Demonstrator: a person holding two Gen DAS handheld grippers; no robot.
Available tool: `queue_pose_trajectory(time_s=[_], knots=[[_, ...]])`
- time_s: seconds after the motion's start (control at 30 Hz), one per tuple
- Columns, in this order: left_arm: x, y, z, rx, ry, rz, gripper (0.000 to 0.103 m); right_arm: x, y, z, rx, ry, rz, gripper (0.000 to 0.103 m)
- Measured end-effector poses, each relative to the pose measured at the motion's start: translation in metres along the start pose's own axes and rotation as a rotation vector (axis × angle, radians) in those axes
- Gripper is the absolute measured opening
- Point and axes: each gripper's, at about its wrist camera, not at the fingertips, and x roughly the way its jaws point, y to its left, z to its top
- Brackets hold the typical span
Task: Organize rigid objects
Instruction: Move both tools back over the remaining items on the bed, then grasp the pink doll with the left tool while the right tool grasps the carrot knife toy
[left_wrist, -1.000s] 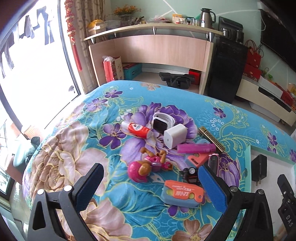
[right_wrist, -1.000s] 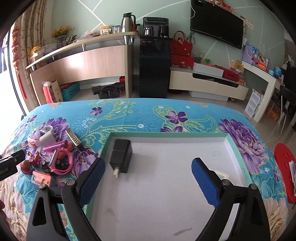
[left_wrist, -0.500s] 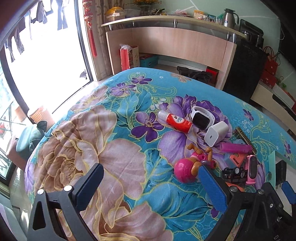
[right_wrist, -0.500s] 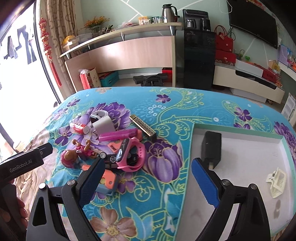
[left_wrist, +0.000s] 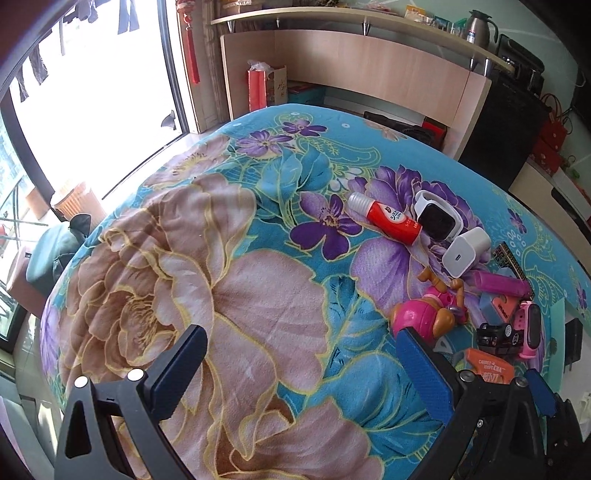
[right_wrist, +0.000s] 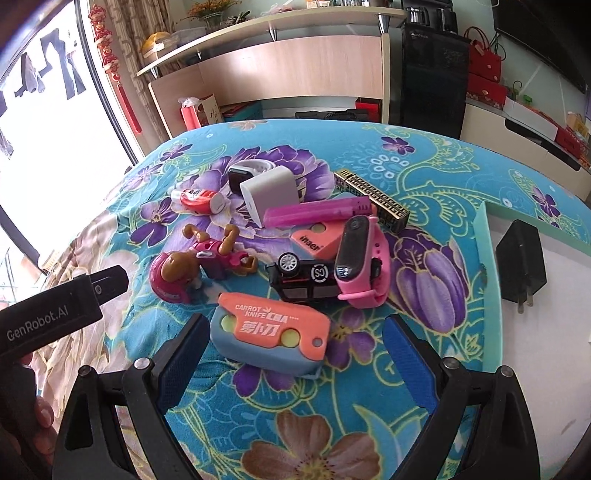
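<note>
A heap of small objects lies on the flowered blanket (right_wrist: 369, 373). Nearest my open right gripper (right_wrist: 295, 354) is an orange and blue carrot knife (right_wrist: 271, 338), lying just ahead of and between the fingers, not gripped. Behind it are a black toy car (right_wrist: 306, 282), a pink watch (right_wrist: 360, 256), a pink dog figure (right_wrist: 192, 269), a magenta tube (right_wrist: 317, 215), a white charger (right_wrist: 271, 194) and a red bottle (right_wrist: 199, 197). A black plug (right_wrist: 521, 264) lies in the white tray (right_wrist: 489, 280) at right. My left gripper (left_wrist: 303, 363) is open over bare blanket, with the dog figure (left_wrist: 424, 314) by its right finger.
A gold comb-like bar (right_wrist: 373, 195) and an orange eraser (right_wrist: 316, 240) lie in the heap. The left gripper's black body (right_wrist: 48, 317) and a hand are at the left of the right wrist view. A window, a wooden shelf unit (left_wrist: 351, 74) and a black cabinet stand beyond the bed.
My right gripper has swung left from the tray and closed in on the heap, with the carrot knife now between its fingers. My left gripper has drifted left, off the heap.
</note>
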Motion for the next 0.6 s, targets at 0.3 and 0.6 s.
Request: queue_pose_trajectory(time_s=[0.3,0.6], knots=[[0.001,0.005,0.002,-0.028,0.009,-0.045,0.103,0.014,0.006,-0.002,0.009,0.023,-0.048,0.095],[0.004,-0.005,0.001,-0.049,0.035,-0.146,0.103,0.011,-0.013,-0.004,0.048,0.035,-0.070,0.095]])
